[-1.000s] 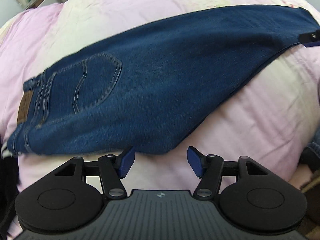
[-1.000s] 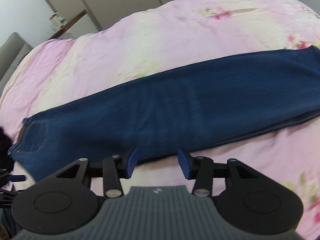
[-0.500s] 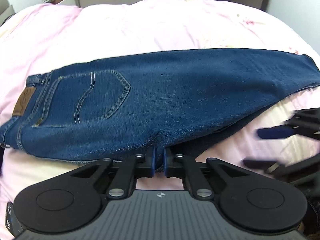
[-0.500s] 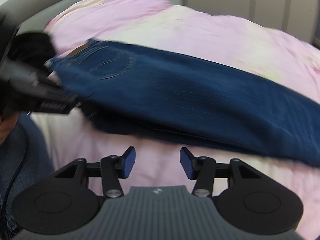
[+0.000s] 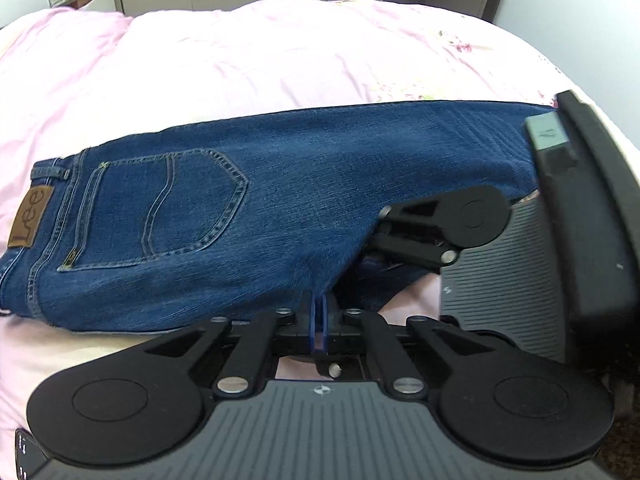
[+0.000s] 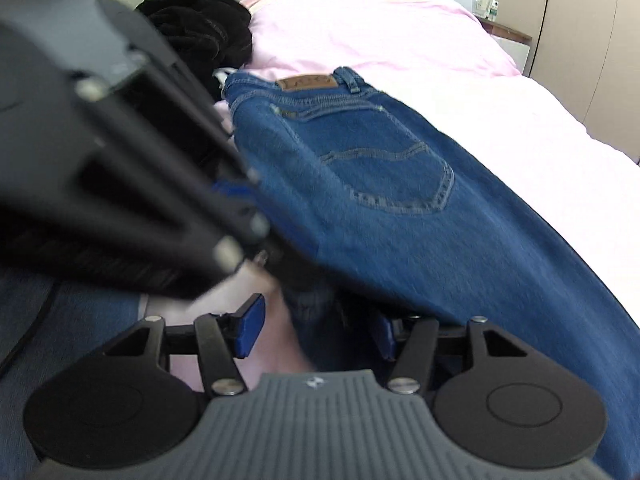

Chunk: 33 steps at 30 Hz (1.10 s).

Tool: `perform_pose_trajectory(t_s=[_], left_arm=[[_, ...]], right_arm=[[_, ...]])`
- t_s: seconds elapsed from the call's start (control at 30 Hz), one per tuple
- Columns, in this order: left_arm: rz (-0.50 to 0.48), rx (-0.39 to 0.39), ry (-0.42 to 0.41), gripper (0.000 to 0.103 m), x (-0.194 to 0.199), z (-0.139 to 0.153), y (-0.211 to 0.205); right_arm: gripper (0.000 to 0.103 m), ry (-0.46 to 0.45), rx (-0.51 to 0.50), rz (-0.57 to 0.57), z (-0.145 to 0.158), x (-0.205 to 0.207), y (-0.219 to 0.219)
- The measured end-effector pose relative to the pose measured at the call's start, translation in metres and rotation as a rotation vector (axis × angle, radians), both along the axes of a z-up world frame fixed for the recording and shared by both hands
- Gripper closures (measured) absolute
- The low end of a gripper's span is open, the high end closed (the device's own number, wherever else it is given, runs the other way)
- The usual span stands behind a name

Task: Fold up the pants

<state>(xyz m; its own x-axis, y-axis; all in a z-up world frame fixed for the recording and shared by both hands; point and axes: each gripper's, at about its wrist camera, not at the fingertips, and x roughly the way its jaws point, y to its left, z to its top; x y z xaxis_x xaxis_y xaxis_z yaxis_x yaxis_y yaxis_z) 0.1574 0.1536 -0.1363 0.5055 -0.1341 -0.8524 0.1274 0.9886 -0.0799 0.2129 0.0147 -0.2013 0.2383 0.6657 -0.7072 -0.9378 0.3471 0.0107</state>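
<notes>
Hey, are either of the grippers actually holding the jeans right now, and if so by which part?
The left gripper is shut on the jeans at their near edge, below the back pocket. The right gripper is open around that edge, not gripping.

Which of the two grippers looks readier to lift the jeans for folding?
Probably the left gripper: it is already shut on the near edge of the jeans. The right gripper is open, with denim between its jaws but ungripped.
</notes>
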Motion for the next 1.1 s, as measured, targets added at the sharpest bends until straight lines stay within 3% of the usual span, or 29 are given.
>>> perform_pose_trajectory(t_s=[0.03, 0.07, 0.2, 0.27, 0.4, 0.47, 0.5, 0.57, 0.7, 0.93, 1.1], left_arm=[[0.011, -0.008, 0.004, 0.099, -0.001, 0.002, 0.003], [0.024, -0.015, 0.001, 0.096, -0.003, 0.004, 0.007], [0.098, -0.038, -0.030, 0.082, -0.011, 0.009, 0.022], [0.132, -0.028, -0.034, 0.082, -0.010, 0.004, 0.025], [0.149, -0.022, 0.036, 0.082, 0.000, -0.009, 0.026], [0.171, -0.020, 0.070, 0.082, 0.006, -0.015, 0.024], [0.193, -0.023, 0.099, 0.082, 0.009, -0.019, 0.024], [0.211, -0.036, 0.116, 0.082, 0.010, -0.021, 0.023], [0.210, -0.030, 0.071, 0.082, 0.015, -0.016, 0.013], [0.136, 0.016, 0.049, 0.082, 0.033, -0.014, -0.015], [0.104, 0.058, 0.124, 0.082, 0.047, -0.036, -0.025]], right_arm=[[0.065, 0.019, 0.010, 0.012, -0.002, 0.002, 0.003], [0.088, 0.043, 0.008, 0.020, -0.003, 0.003, 0.005], [0.091, 0.078, 0.002, 0.012, -0.004, -0.003, 0.003], [0.093, 0.109, -0.002, 0.005, -0.007, -0.009, 0.000], [0.094, 0.128, -0.077, -0.038, -0.030, -0.023, 0.007], [0.095, 0.160, -0.067, -0.083, -0.035, -0.023, 0.007], [0.103, 0.187, -0.069, -0.096, -0.037, -0.023, 0.006], [0.103, 0.211, -0.088, -0.093, -0.041, -0.029, 0.003], [0.103, 0.203, -0.058, -0.151, -0.029, -0.033, -0.012], [0.102, 0.086, 0.011, -0.426, 0.013, -0.002, -0.076], [0.089, -0.019, -0.048, -0.590, 0.020, 0.052, -0.101]])
